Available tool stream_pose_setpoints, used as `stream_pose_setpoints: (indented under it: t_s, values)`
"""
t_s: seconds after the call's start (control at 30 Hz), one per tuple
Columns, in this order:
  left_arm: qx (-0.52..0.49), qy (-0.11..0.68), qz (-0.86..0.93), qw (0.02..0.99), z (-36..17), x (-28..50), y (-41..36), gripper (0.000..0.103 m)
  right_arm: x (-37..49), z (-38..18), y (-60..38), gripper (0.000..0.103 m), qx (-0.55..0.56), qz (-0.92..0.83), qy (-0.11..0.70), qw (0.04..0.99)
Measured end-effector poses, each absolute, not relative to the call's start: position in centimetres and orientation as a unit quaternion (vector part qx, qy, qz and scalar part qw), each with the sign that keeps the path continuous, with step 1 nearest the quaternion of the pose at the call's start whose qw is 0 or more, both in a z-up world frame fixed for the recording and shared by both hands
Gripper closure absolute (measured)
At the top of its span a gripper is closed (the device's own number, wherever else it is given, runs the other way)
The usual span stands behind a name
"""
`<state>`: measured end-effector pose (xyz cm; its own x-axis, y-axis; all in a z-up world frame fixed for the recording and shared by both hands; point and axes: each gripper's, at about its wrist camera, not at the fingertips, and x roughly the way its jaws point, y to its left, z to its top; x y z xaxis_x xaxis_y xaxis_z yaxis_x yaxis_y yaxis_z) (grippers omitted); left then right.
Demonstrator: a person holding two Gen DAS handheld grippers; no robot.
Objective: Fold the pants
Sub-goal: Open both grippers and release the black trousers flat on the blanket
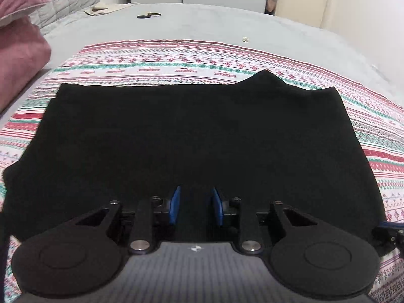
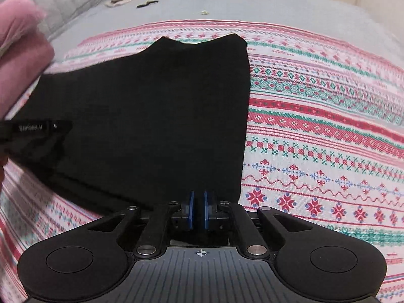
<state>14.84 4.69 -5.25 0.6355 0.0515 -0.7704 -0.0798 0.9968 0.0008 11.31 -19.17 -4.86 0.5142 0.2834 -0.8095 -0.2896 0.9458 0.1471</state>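
2 grippers: over pants (image 1: pixel 192 131)
Left gripper (image 1: pixel 196 205): parted, empty
Right gripper (image 2: pixel 198 208): closed, apparently pinching the hem
Advice: grab both corners evenly

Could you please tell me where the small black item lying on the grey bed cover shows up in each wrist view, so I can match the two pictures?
Left wrist view: the small black item lies at upper left of centre on the grey bed cover, beyond the patterned blanket.
Right wrist view: it sits near the top edge, left of centre.
Shared landmark: the black pants spread on the blanket.
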Motion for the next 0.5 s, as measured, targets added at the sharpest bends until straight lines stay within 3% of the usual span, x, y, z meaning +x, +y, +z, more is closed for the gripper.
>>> stream_pose_setpoints:
  t_s: [0.13, 0.5]
  values:
    - [0.008, 0.410, 0.038, 0.911, -4.6, 13.5, 3.1, 0.052, 10.1, -2.9, -19.2, 0.095, 0.011, 0.182, 0.425, 0.887]
    - [0.031, 0.415, 0.055, 0.908, -5.6, 13.6, 2.2, 0.051, 10.0, -4.4, -18.9, 0.096, -0.006, 0.180, 0.460, 0.869]
